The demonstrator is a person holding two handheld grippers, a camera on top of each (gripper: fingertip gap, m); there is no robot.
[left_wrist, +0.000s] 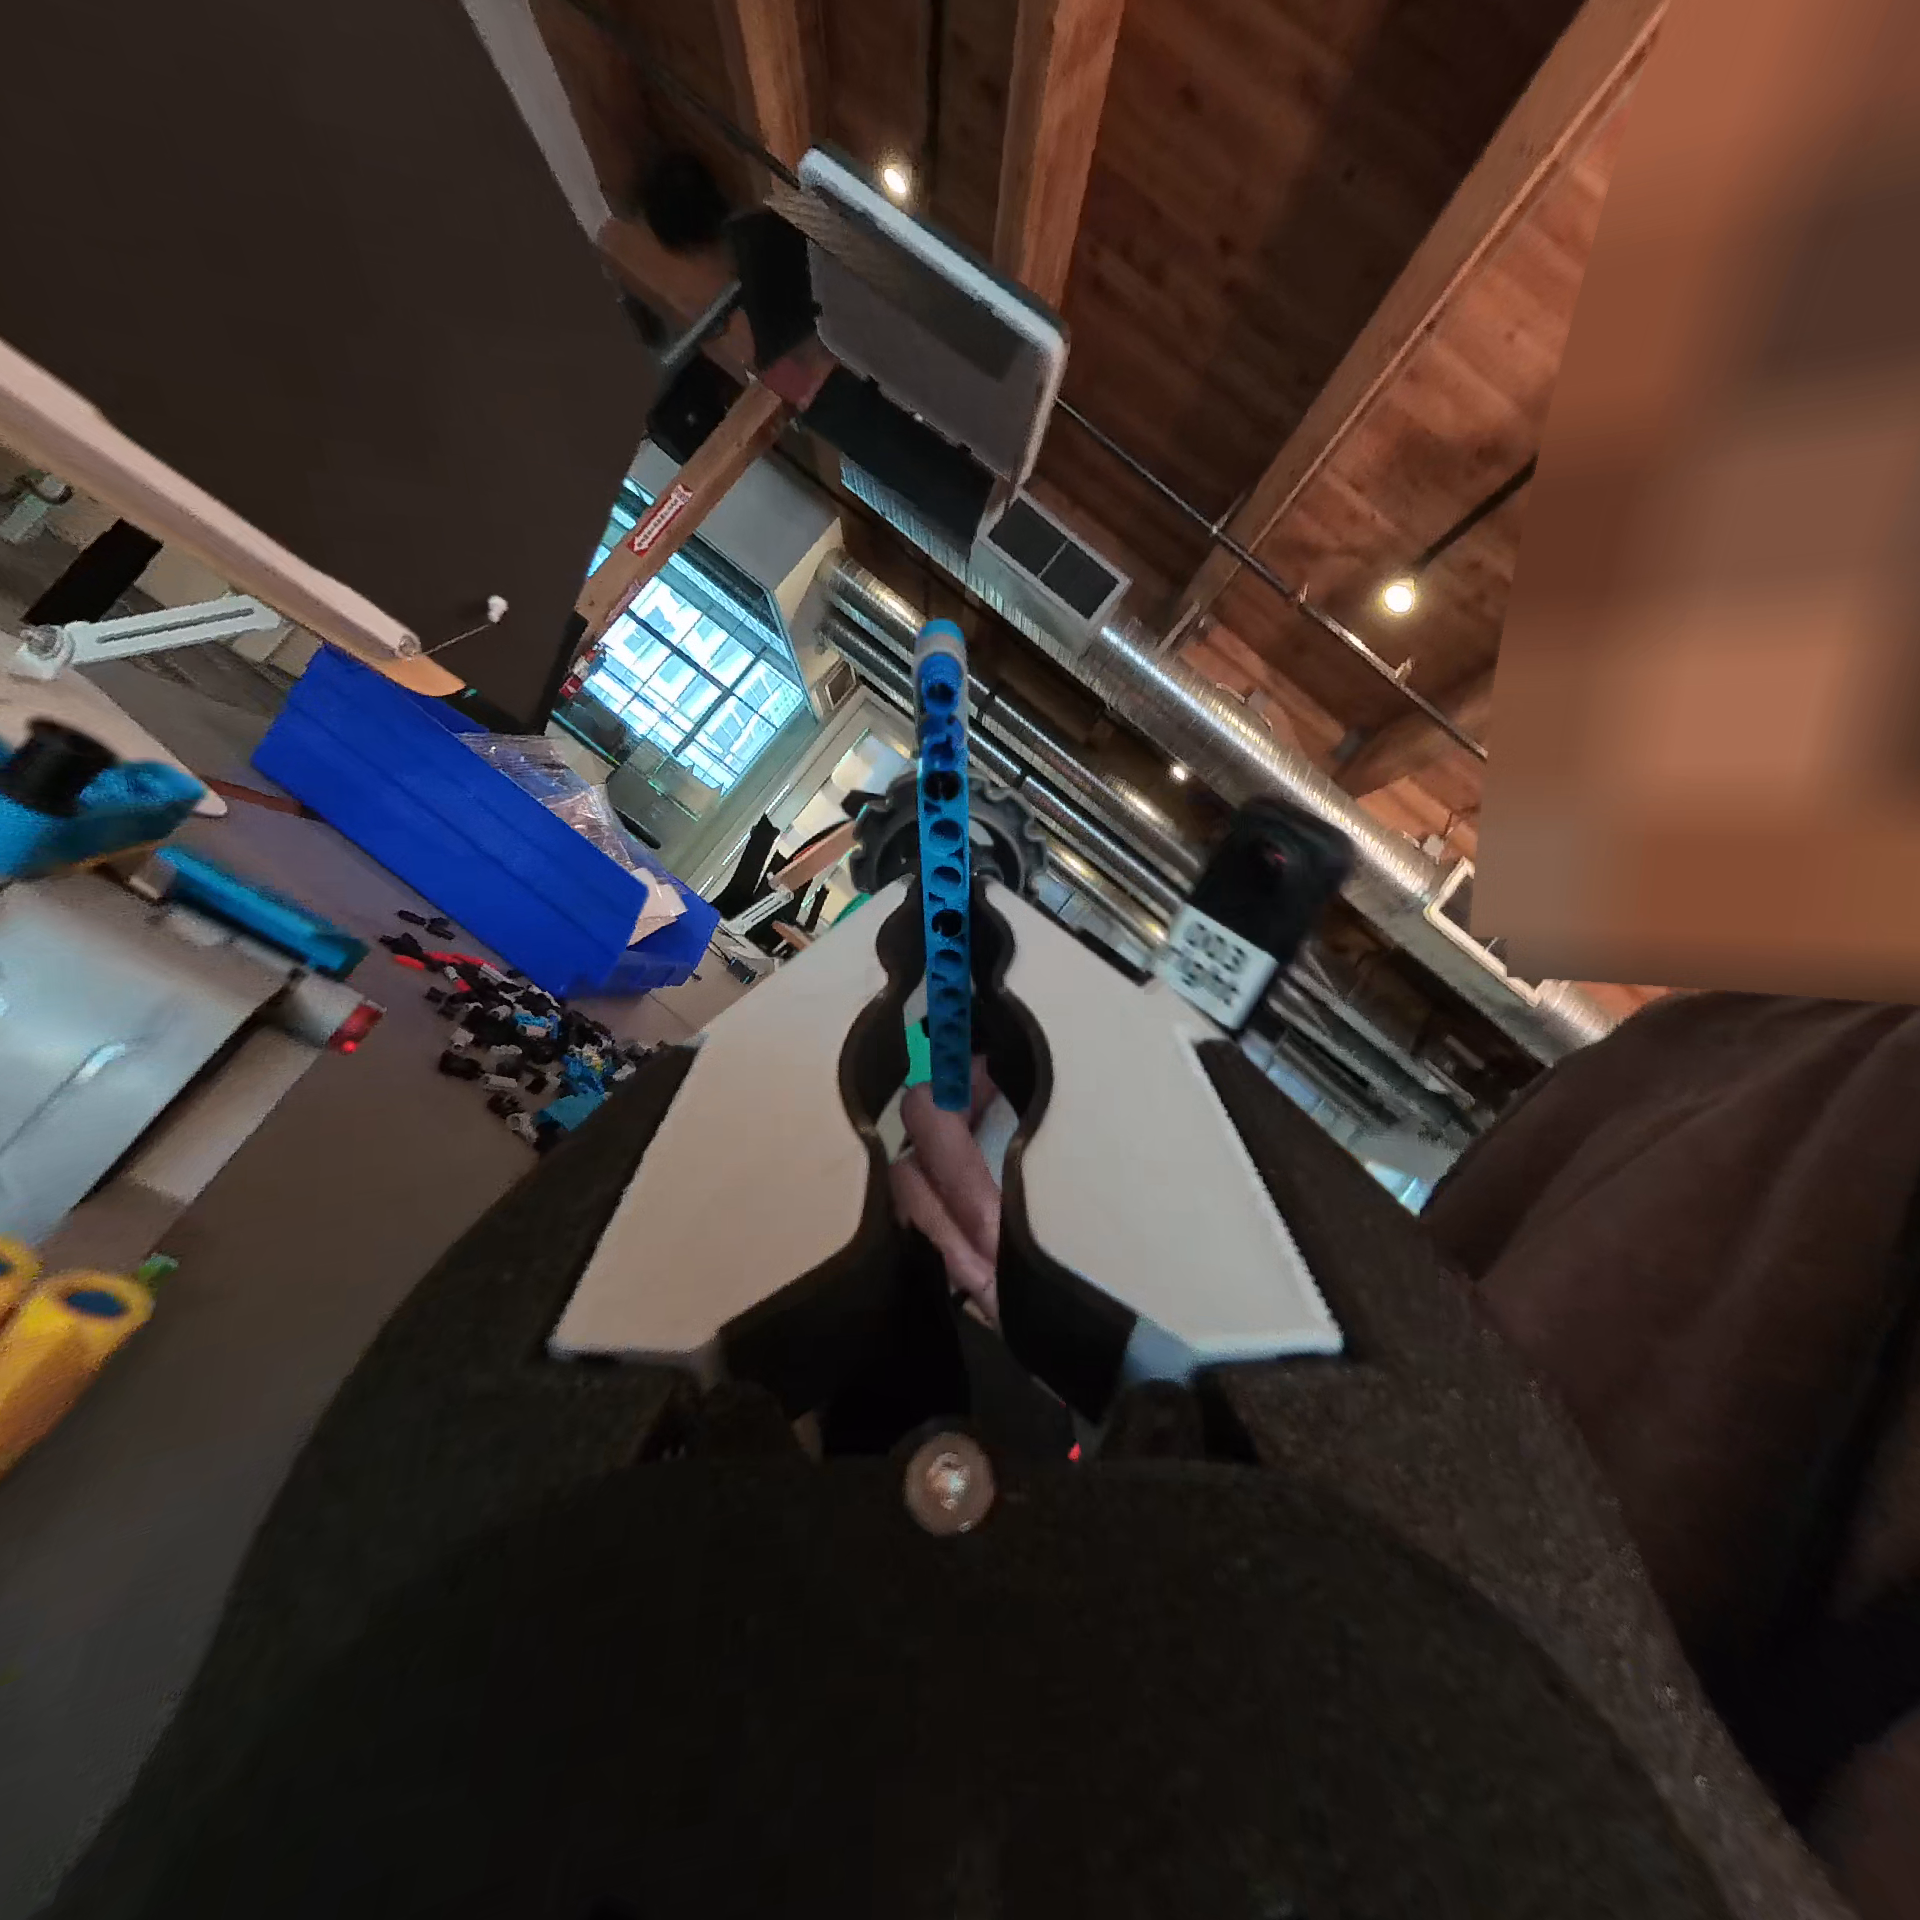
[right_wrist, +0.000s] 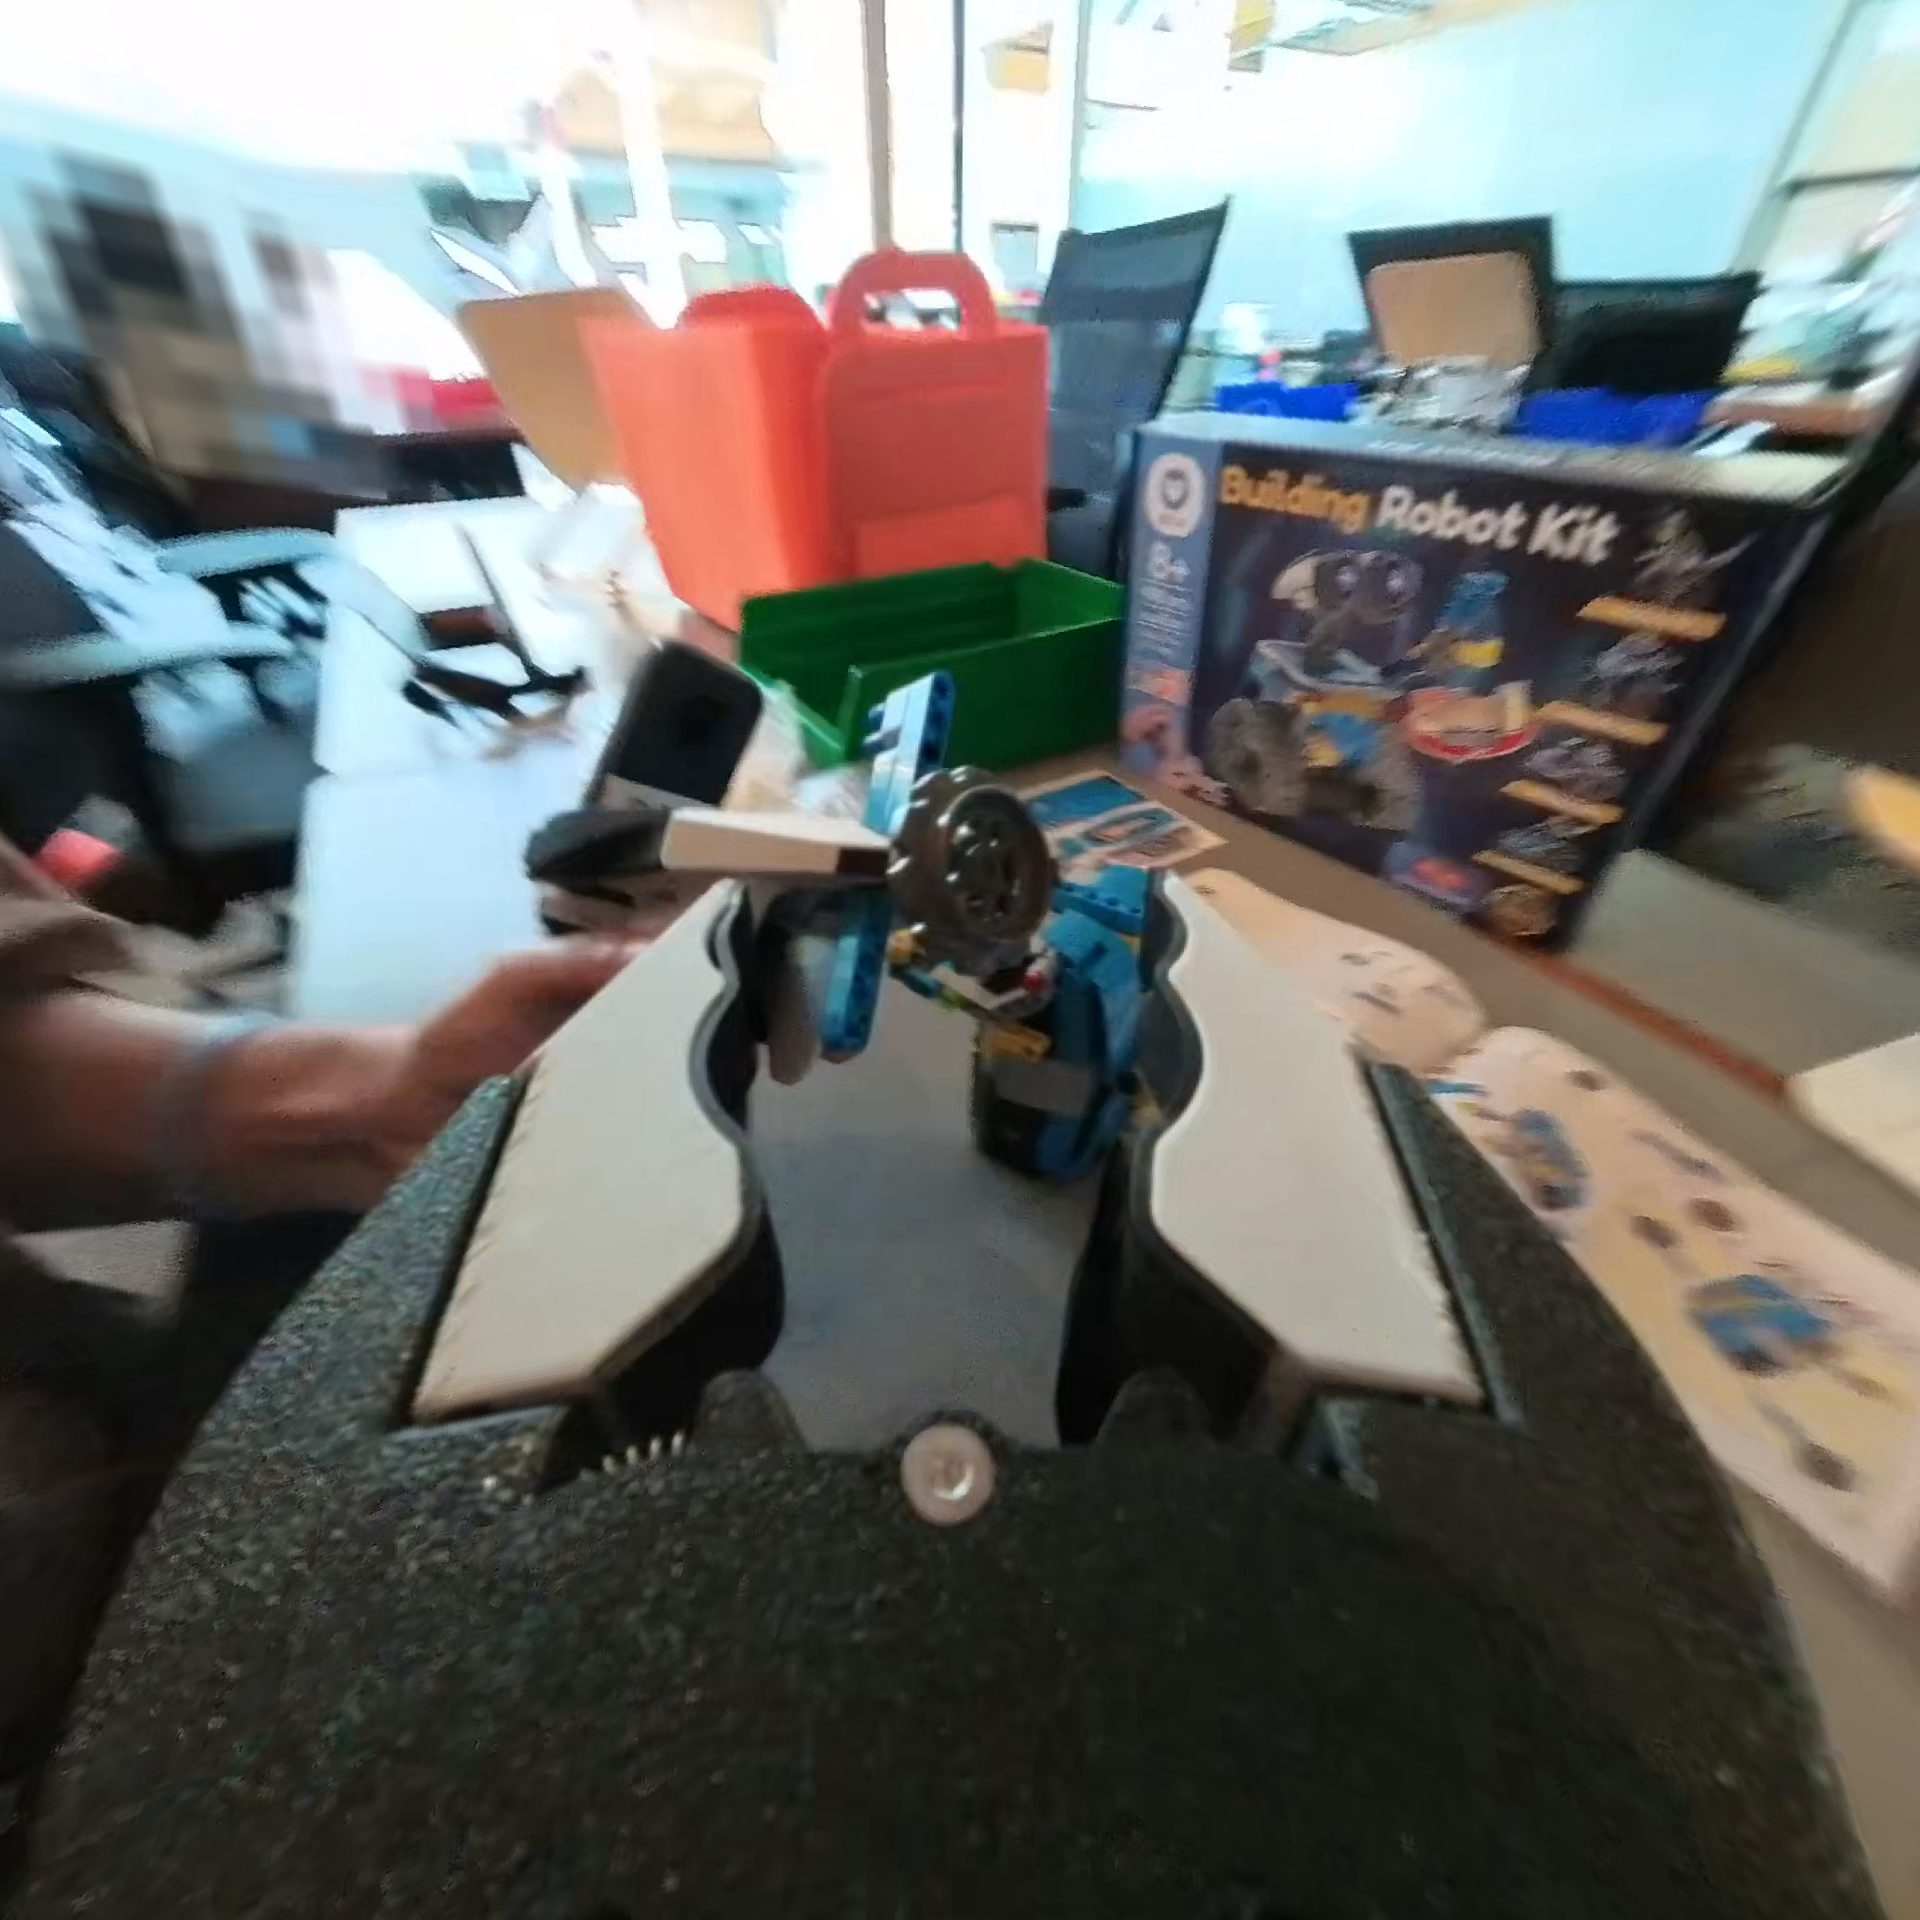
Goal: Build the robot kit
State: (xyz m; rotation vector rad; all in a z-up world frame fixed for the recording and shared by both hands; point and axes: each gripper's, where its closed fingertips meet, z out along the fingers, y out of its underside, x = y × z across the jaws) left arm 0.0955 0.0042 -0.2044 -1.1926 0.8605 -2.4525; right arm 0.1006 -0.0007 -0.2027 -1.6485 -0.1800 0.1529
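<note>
Grey tabletop [right_wrist: 894, 1226] stretches between the right gripper [right_wrist: 945, 935], whose fingers stand apart around a blue brick robot model [right_wrist: 1049, 1049] without visibly clamping it. Beside it, the left gripper [left_wrist: 940, 997] pinches a blue perforated beam [left_wrist: 943, 883] upright toward the model's toothed wheel [right_wrist: 971, 868]. Farther right stands the kit box [right_wrist: 1455, 665].

I'm looking into a loft-style office or maker space: timber ceiling beams [left_wrist: 1049, 135], a bare metal duct [left_wrist: 1195, 686] and big paned windows [left_wrist: 686, 665] overhead, mesh office chairs [right_wrist: 1127, 312] far off, and storage bins [right_wrist: 935, 644] and a kit box [right_wrist: 1455, 665] on the surface [right_wrist: 1662, 997].
</note>
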